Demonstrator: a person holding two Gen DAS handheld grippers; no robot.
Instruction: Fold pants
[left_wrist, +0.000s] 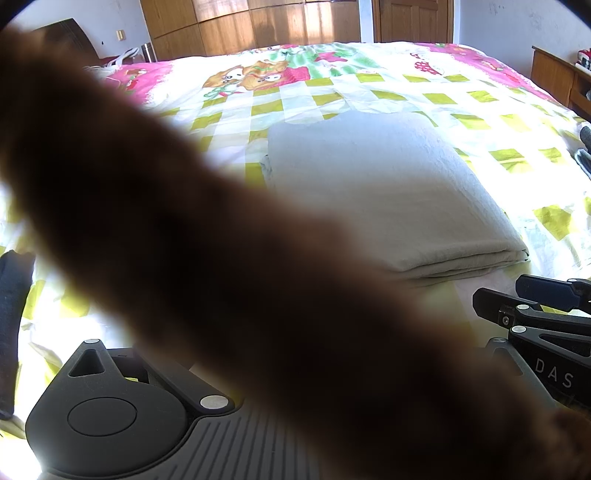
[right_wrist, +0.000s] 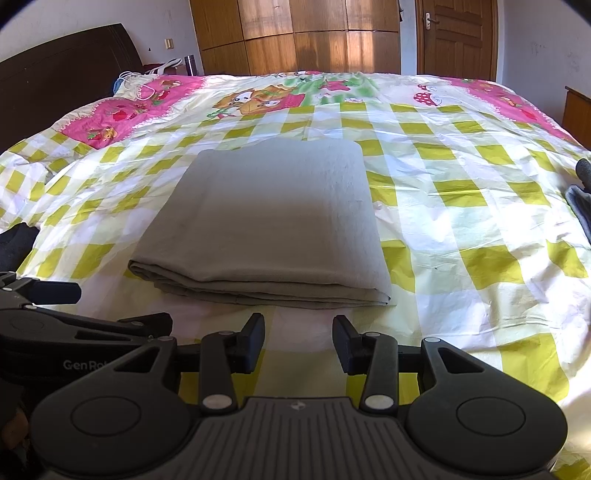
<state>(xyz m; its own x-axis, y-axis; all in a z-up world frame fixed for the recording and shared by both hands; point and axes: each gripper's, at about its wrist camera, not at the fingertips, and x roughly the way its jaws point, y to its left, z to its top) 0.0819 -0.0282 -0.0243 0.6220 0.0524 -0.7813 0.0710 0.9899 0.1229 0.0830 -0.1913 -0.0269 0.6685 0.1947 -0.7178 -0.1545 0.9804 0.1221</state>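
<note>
The pants (right_wrist: 266, 218) are grey-beige and lie folded into a flat rectangle on the checked bedspread (right_wrist: 461, 206), with the layered edges toward me. My right gripper (right_wrist: 299, 341) stands open just short of that near edge, and nothing is between its pads. My left gripper (right_wrist: 125, 305) comes in from the left beside it; its two fingers are apart and hold nothing. In the left wrist view a blurred brown shape (left_wrist: 221, 258) close to the lens hides that gripper's fingers. The pants (left_wrist: 388, 192) and the right gripper (left_wrist: 496, 291) show past it.
A dark headboard (right_wrist: 55, 74) is at the back left, and a wooden wardrobe (right_wrist: 295, 37) and a door (right_wrist: 458, 37) stand behind the bed. Dark grey clothing (right_wrist: 581, 210) lies at the bed's right edge. Another dark item (right_wrist: 14, 240) sits at the left edge.
</note>
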